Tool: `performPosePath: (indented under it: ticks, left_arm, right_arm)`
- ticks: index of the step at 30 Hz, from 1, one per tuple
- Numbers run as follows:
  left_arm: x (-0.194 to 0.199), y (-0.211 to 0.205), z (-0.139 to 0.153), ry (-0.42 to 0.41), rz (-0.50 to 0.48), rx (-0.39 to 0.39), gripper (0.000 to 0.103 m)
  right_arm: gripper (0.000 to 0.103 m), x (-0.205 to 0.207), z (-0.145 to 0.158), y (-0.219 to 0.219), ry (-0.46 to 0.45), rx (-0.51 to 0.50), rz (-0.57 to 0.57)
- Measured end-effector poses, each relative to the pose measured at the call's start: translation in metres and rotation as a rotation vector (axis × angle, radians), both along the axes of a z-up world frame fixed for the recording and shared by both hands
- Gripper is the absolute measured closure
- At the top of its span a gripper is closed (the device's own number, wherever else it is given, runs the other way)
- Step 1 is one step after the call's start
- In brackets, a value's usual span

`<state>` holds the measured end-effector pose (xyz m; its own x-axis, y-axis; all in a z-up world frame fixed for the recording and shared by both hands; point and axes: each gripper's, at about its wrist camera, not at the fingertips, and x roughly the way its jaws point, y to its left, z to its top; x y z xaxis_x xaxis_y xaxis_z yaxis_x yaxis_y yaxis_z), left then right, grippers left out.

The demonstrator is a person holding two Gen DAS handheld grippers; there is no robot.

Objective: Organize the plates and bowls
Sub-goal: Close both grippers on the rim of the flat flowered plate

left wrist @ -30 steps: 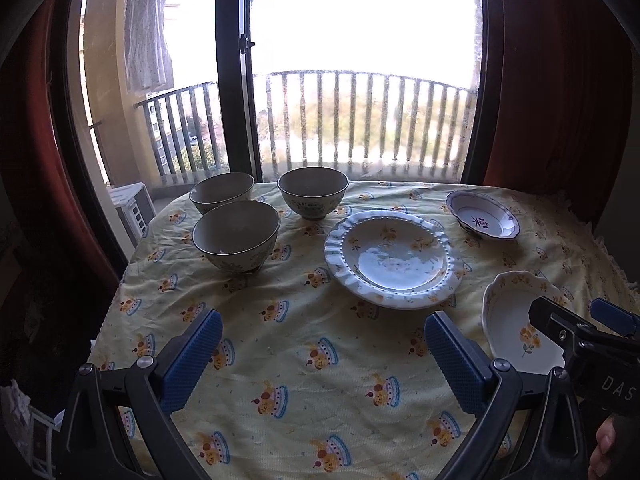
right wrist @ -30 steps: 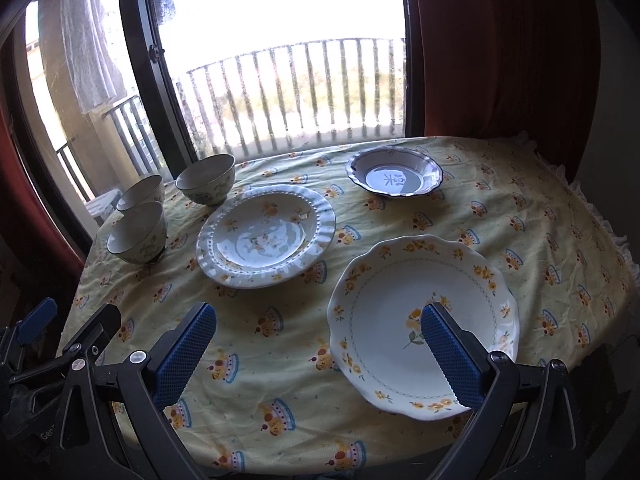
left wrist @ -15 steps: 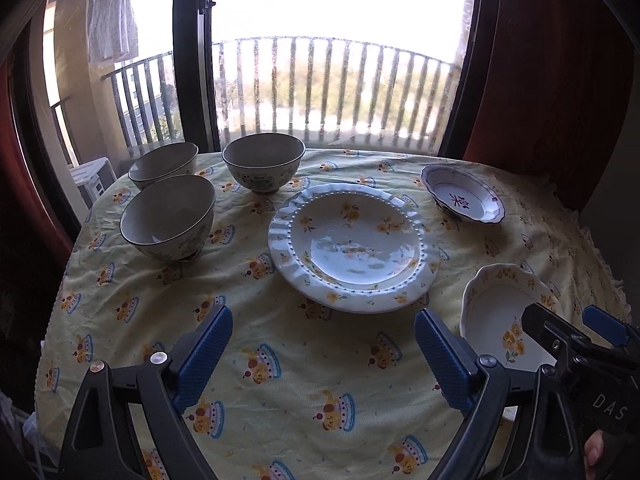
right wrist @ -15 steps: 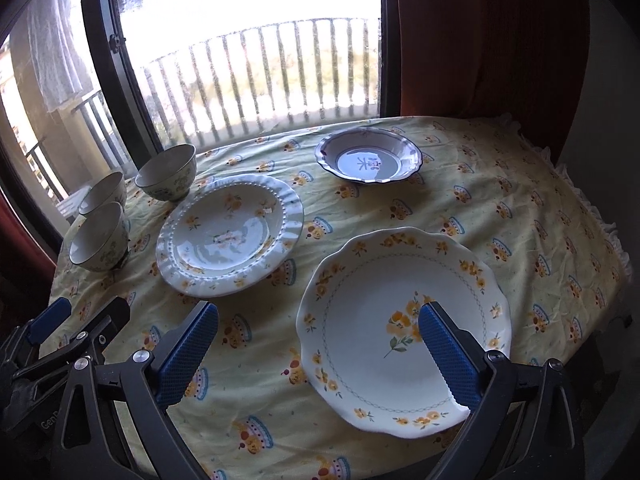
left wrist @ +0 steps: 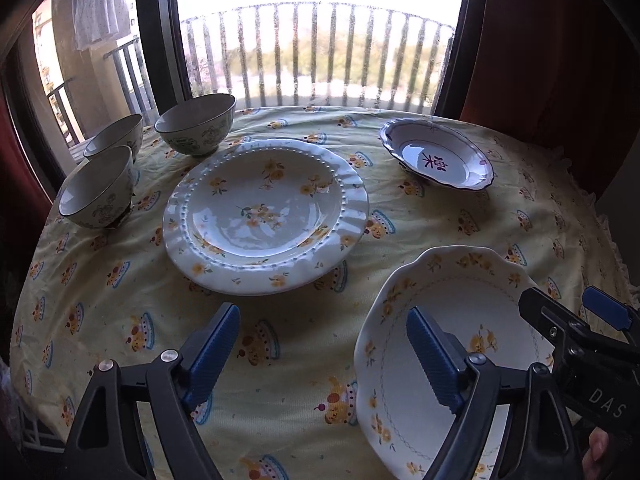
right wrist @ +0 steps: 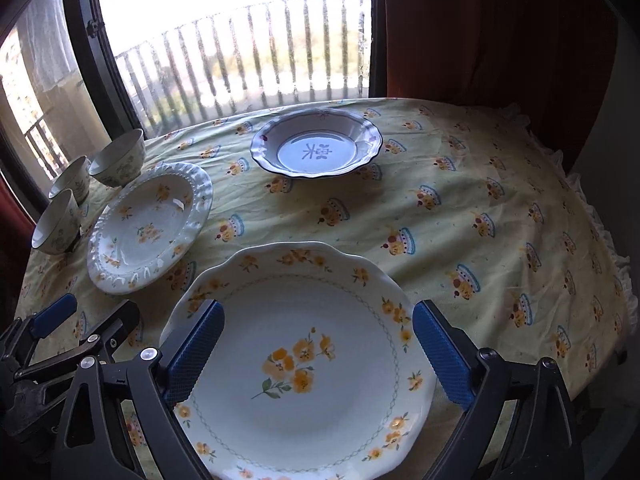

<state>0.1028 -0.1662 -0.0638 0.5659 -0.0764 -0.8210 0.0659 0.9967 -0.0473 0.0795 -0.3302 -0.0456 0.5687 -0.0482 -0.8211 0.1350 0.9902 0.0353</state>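
Plates lie flat, rims up: the scalloped flower plate (right wrist: 304, 356) sits under my right gripper (right wrist: 318, 356), whose jaws are apart and closing around nothing. My left gripper (left wrist: 322, 354), also apart and closing, hangs beside it. "DAS" shows on the right gripper's body in the left view.
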Motion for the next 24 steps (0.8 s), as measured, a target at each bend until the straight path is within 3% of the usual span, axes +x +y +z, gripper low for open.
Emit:
performPosePath:
  ticks: [7,11,16,19,24]
  left_arm:
    - [0.008,-0.026,-0.031,0.139,0.07,-0.019,0.024]
    - [0.006,-0.04,-0.045,0.196,0.095,0.008,0.029]
    - [0.006,-0.049,-0.057,0.242,0.124,0.011,0.03]
    - [0.005,-0.053,-0.057,0.234,0.138,0.02,0.03]
    - [0.005,-0.057,-0.057,0.233,0.149,0.036,0.032]
  right_arm:
    - [0.01,0.017,-0.031,-0.033,0.091,0.023,0.055]
    - [0.01,0.018,-0.046,-0.04,0.142,0.026,0.092]
    - [0.013,0.025,-0.063,-0.05,0.203,0.048,0.109]
    - [0.021,0.029,-0.073,-0.051,0.241,0.064,0.133]
    - [0.025,0.034,-0.082,-0.053,0.266,0.092,0.151]
